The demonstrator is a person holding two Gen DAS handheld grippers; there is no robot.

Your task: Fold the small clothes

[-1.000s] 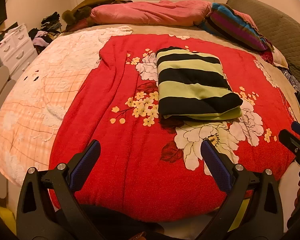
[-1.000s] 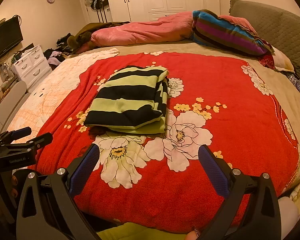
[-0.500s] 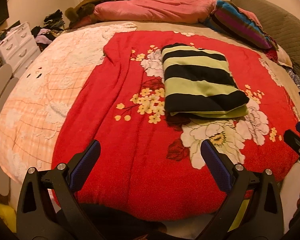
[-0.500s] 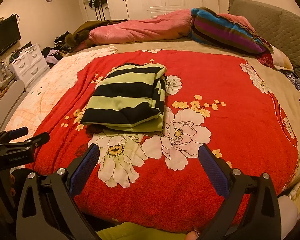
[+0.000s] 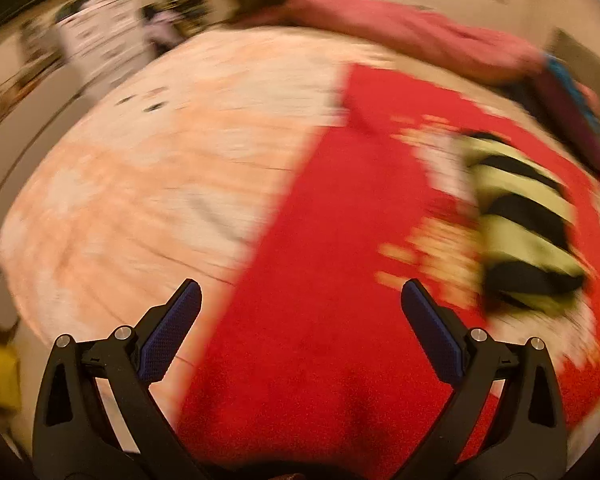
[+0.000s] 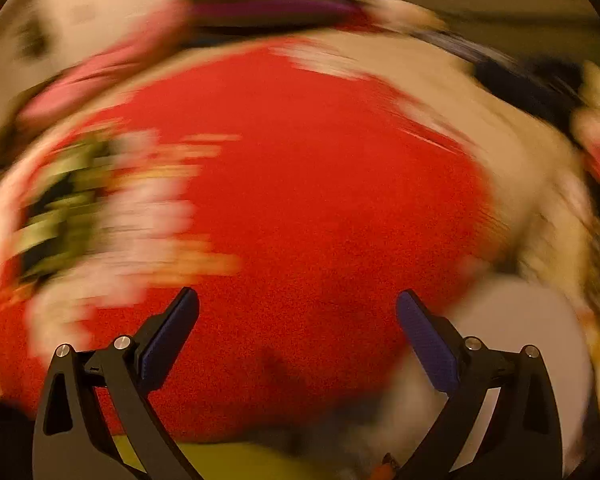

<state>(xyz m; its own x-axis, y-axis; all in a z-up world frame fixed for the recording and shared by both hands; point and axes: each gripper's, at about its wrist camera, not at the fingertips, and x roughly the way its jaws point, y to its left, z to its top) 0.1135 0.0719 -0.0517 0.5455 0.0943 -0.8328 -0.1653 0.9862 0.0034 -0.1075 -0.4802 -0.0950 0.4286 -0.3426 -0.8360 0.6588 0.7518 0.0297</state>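
**Both grippers empty, folded stripy top sits on the red blanket**

Everything's smeared with blur, so details are rough. My left gripper has its jaws spread wide with nothing between them, hanging over the seam where the red blanket meets the peach bedspread. The folded green-and-black striped top lies on the red blanket, off to the right and well apart from the fingers. My right gripper is spread wide too, empty, over bare red; there the top is at far left.
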